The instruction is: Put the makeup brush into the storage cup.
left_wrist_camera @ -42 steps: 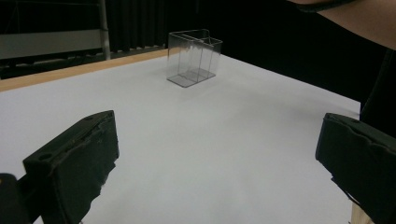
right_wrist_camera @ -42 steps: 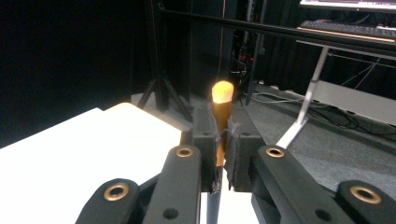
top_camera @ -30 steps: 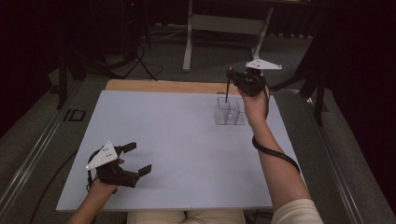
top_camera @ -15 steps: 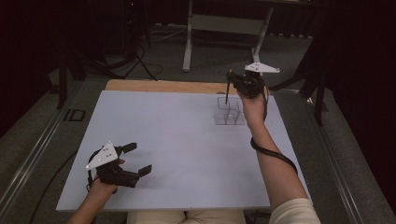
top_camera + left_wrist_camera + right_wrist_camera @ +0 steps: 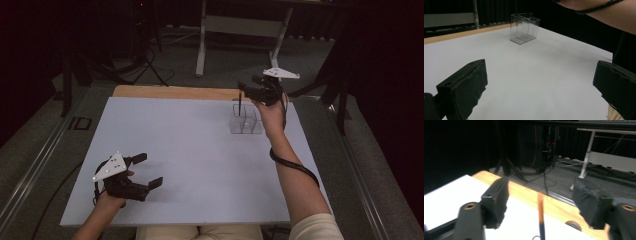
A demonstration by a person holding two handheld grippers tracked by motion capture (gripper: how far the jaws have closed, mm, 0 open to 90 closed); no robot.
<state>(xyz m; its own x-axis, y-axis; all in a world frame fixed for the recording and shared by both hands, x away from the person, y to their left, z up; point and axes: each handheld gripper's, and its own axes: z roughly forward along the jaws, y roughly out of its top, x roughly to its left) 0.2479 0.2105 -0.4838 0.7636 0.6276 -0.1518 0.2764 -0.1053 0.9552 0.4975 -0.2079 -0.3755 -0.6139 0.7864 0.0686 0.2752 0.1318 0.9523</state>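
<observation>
One pencil [image 5: 540, 217] stands untouched between the parted right gripper [image 5: 540, 202] jaws

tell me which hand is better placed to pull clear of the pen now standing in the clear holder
Right. The right gripper sits directly above the clear holder, its jaws just opened and standing apart on either side of the pen. The left gripper rests open at the near left of the table, far from it.

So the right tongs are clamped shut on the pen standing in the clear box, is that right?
Not quite. In the right gripper view the right tongs have just been opening; the pen stands free between the parted jaws, its lower end in the clear box.
</observation>
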